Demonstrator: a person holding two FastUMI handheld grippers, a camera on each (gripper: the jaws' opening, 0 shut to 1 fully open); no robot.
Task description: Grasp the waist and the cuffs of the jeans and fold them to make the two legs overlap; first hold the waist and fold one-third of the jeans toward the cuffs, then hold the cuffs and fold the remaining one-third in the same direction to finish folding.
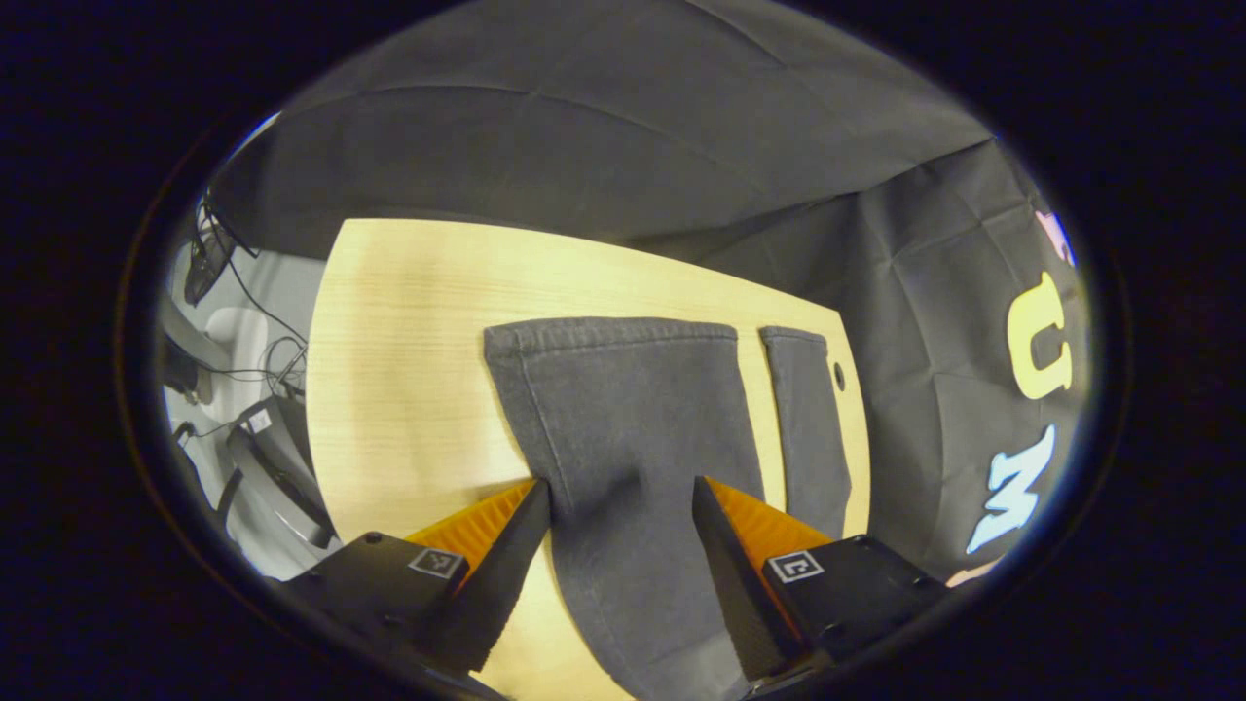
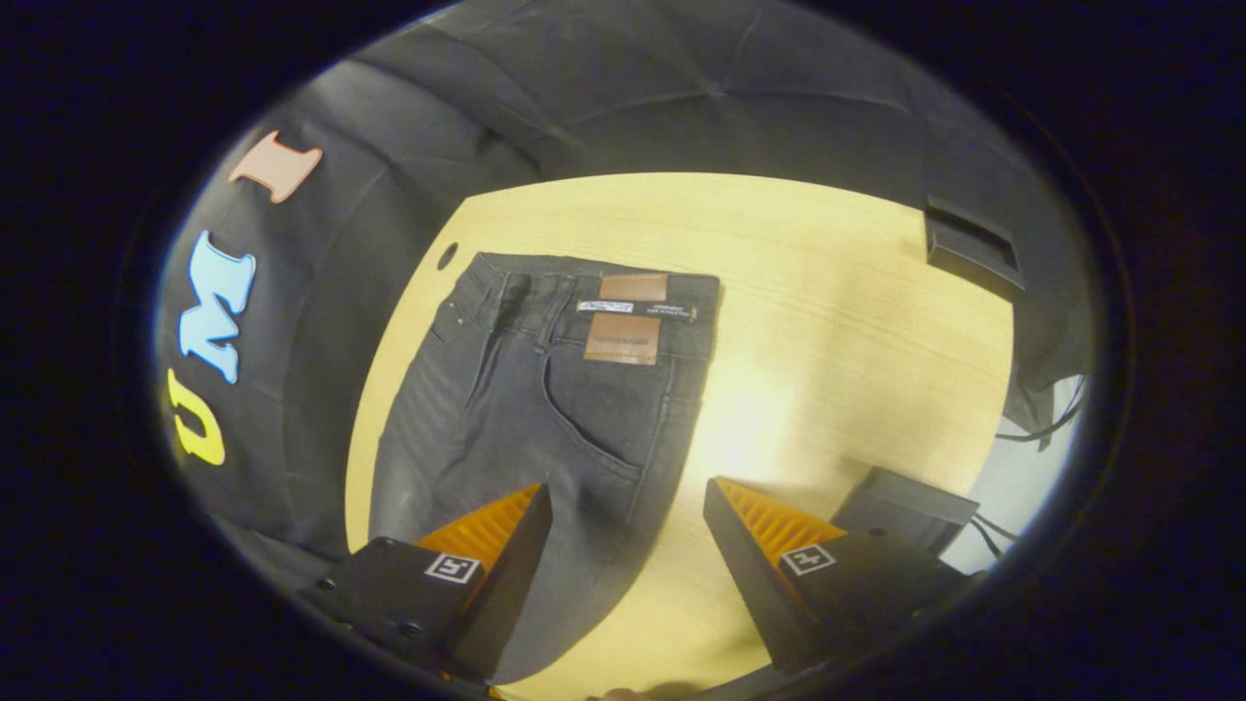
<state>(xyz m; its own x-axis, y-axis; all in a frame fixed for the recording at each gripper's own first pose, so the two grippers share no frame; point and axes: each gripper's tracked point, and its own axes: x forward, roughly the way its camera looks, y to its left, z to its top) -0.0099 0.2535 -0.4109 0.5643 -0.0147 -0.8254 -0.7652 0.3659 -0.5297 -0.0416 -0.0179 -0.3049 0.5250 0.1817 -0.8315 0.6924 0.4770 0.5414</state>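
Dark grey jeans lie flat on a light wooden table. In the left gripper view the two leg ends stretch away from me: the near leg with its hemmed cuff, and the far leg beside it, a strip of table between them. My left gripper is open above the near leg, one finger over each edge. In the right gripper view the waist with brown patches lies at the far end of the jeans. My right gripper is open above the hip.
A small round hole sits in the table near the far leg's cuff. Cables and a chair base show beyond the table's left side. A dark box stands at the table edge by my right gripper. Black cloth walls surround the table.
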